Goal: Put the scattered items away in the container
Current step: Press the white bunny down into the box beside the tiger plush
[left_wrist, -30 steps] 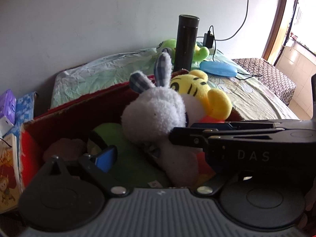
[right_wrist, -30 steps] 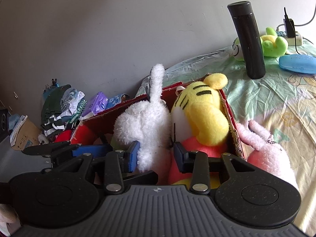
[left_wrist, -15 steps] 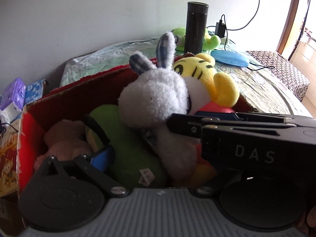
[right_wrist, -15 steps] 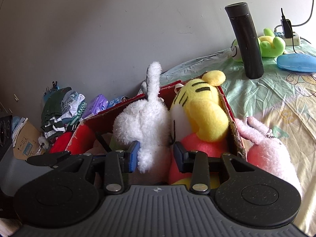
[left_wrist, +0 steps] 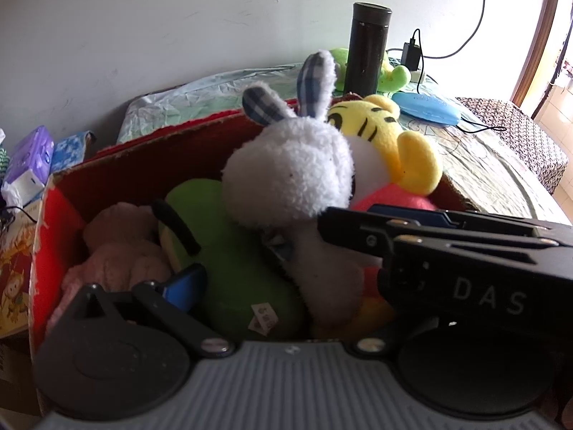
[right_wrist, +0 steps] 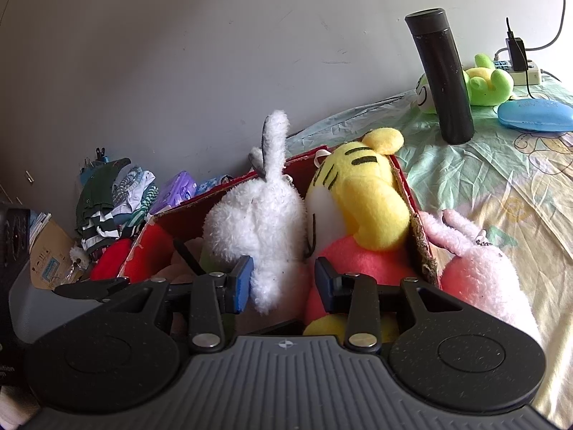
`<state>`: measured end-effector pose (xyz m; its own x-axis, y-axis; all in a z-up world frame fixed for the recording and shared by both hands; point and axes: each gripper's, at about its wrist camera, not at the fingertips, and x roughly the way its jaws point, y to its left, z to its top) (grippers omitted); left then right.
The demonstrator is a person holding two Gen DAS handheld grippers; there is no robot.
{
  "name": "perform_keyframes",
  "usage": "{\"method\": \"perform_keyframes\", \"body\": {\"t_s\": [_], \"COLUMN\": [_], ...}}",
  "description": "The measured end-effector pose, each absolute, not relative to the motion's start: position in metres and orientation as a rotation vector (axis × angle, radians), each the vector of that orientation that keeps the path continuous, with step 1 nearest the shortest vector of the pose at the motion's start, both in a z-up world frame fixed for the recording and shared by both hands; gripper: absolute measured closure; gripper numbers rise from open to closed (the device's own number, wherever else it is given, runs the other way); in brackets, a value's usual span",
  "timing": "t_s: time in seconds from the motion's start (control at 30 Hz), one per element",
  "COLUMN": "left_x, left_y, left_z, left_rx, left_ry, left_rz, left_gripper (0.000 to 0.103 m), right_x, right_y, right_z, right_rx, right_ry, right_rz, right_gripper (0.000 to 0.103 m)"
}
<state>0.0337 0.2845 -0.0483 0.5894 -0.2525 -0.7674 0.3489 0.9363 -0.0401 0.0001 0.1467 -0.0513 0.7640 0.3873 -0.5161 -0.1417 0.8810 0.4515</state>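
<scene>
A red cardboard box (left_wrist: pixel 143 175) (right_wrist: pixel 412 215) holds a white rabbit plush (left_wrist: pixel 290 175) (right_wrist: pixel 258 222), a yellow tiger plush (left_wrist: pixel 386 143) (right_wrist: pixel 361 193), a green plush (left_wrist: pixel 232 265) and a pink plush (left_wrist: pixel 118 254). My right gripper (right_wrist: pixel 283 279) is open, its blue pads on either side of the rabbit's body with a gap. It also shows from the side in the left wrist view (left_wrist: pixel 429 240). My left gripper (left_wrist: pixel 272 286) is open over the box, above the green plush. A pink pig plush (right_wrist: pixel 483 268) lies outside the box's right wall.
On the bed sheet (right_wrist: pixel 501 179) stand a black flask (right_wrist: pixel 444 79) (left_wrist: pixel 369 53), a green frog plush (right_wrist: pixel 487 82), a blue case (right_wrist: pixel 533 114) (left_wrist: pixel 426 111) and a charger with cables (right_wrist: pixel 515 53). Clothes (right_wrist: pixel 107 200) and tissue packs (left_wrist: pixel 28 157) lie left of the box.
Both grippers have risen and drawn back slightly, so more of the box's inside shows. The rabbit has stayed in the box between the right gripper's open pads.
</scene>
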Motion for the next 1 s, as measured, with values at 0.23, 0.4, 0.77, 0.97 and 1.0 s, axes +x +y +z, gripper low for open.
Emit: {"method": "perform_keyframes", "body": {"t_s": [0.23,0.4,0.77,0.97,1.0], "left_x": [0.032,0.029,0.024,0.023,0.023], "left_y": [0.285,0.286,0.283,0.286,0.286], "left_z": [-0.049,-0.050,-0.049,-0.051,-0.051], "left_rx": [0.109,0.095,0.091,0.062,0.059], "left_ry": [0.868,0.852,0.851,0.852,0.851], "left_rz": [-0.342,-0.334,-0.277,-0.261,-0.258], "left_gripper": [0.001,0.001,0.001,0.001,0.001], "right_x": [-0.002,-0.003,-0.005,-0.004,-0.005], "right_y": [0.147,0.147,0.144,0.145,0.145], "right_z": [-0.050,-0.051,-0.052,-0.052,-0.051], "right_rx": [0.402,0.393,0.398,0.395,0.393], "right_ry": [0.638,0.629,0.610,0.618,0.618], "right_rz": [0.286,0.288,0.303,0.306,0.306], "right_gripper": [0.064,0.064,0.068,0.068,0.068]}}
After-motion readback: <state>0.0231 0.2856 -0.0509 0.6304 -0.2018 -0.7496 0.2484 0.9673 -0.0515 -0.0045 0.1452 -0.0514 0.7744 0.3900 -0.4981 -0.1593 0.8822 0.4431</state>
